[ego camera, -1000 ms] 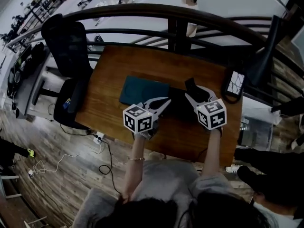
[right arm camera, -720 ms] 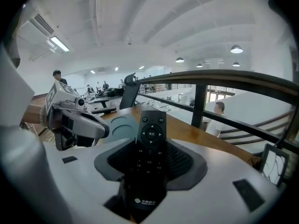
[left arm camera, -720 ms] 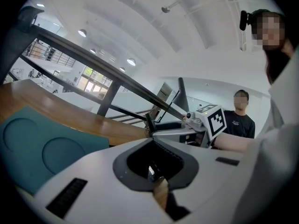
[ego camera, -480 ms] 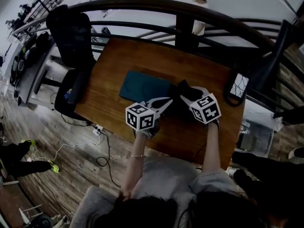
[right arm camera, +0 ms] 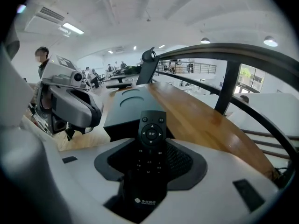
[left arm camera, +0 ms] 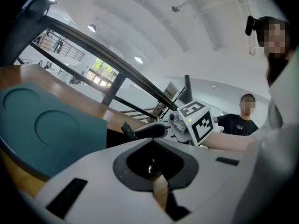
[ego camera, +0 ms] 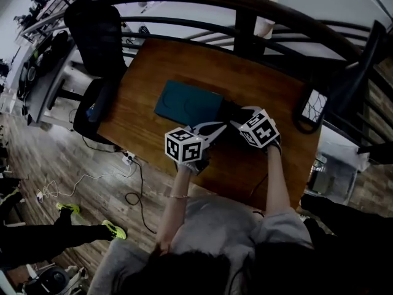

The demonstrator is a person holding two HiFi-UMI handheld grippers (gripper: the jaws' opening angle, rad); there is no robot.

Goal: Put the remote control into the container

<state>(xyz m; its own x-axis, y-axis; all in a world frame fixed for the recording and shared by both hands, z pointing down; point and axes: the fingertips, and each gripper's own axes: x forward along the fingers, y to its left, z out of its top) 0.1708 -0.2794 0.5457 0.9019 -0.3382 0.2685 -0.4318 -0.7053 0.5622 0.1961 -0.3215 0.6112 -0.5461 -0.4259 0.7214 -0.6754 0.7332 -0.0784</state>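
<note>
My right gripper [right arm camera: 152, 143] is shut on a black remote control [right arm camera: 150, 148], whose button end points forward. Just ahead of it is the black container [right arm camera: 119, 123], with its teal lid [right arm camera: 132, 98] beyond. In the head view the right gripper [ego camera: 241, 117] is over the dark container [ego camera: 228, 120], to the right of the teal lid [ego camera: 187, 103]. My left gripper [ego camera: 216, 129] hovers at the container's near side; its jaws look shut with nothing between them. The left gripper view shows the lid [left arm camera: 46, 125], the remote's end [left arm camera: 147, 130] and the right gripper's marker cube [left arm camera: 198, 120].
The wooden table [ego camera: 166, 60] stands against a dark curved railing [ego camera: 245, 14]. A black office chair [ego camera: 92, 35] is at the table's left end. A black wire-frame object [ego camera: 313, 106] sits at the right edge. Cables lie on the floor [ego camera: 92, 180].
The right gripper has carried the remote to the left, toward the container and the lid. The left gripper has stayed about where it was. The head camera has shifted.
</note>
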